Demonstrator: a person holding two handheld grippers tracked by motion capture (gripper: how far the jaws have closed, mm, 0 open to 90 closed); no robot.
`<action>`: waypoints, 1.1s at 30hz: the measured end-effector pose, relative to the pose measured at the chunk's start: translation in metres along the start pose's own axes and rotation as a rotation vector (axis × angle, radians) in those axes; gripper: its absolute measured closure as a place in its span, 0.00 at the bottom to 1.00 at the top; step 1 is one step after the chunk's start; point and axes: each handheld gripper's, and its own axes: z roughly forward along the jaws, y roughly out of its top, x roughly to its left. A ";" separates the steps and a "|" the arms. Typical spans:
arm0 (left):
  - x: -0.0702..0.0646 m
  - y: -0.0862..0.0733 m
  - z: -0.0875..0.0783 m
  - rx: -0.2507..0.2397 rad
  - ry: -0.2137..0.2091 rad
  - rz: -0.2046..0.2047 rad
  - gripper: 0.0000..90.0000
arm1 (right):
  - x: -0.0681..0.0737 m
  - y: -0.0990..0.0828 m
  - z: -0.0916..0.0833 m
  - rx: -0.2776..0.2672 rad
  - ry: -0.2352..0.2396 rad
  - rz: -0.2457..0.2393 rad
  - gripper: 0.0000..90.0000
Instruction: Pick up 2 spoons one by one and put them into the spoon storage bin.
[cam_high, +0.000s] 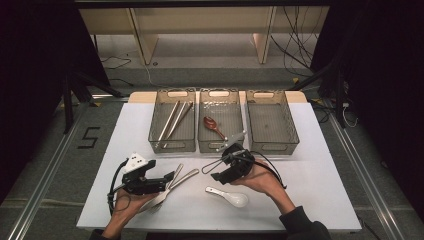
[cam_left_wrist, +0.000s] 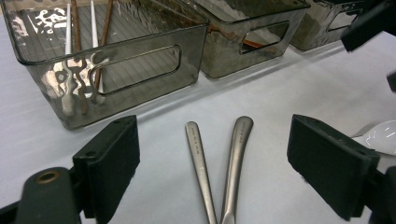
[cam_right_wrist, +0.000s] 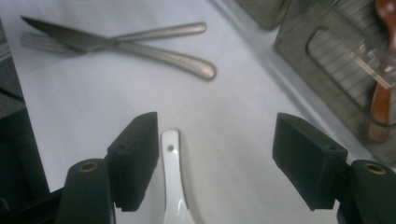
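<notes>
While the left tool (cam_high: 167, 181) rests low over the near left of the white worktop (cam_high: 310, 200), its jaws stand wide apart and grip nothing. In the left gripper view two metal handles lie on the worktop between those jaws, untouched by either pad: they belong to a knife (cam_high: 176, 176) and a fork (cam_high: 172, 189), which cross each other. Beyond them, at the far side, three smoky clear bins sit in a row. The left bin (cam_high: 172, 144) holds chopsticks (cam_high: 173, 120), the middle bin (cam_high: 220, 145) a brown spoon (cam_high: 212, 125), and the right bin (cam_high: 272, 145) stands just beside it.

Near the middle of the worktop, just this side of the middle bin, the right tool (cam_high: 212, 170) hangs with its jaws spread wide and empty. A white ceramic spoon (cam_high: 230, 196) lies just nearer than that tool and to its right. In the right gripper view the spoon's handle (cam_right_wrist: 173, 182) lies between the jaws, close beside the left pad; whether they touch I cannot tell.
</notes>
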 end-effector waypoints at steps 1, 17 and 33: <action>0.000 0.000 0.000 0.000 0.000 -0.001 0.18 | 0.001 -0.002 0.002 0.009 0.001 -0.010 0.36; 0.000 0.000 0.000 0.000 0.000 0.004 0.18 | 0.019 -0.024 0.027 0.103 0.016 -0.058 0.44; 0.000 0.000 0.000 -0.001 0.001 0.004 0.18 | 0.024 -0.029 0.046 0.183 0.001 -0.091 0.64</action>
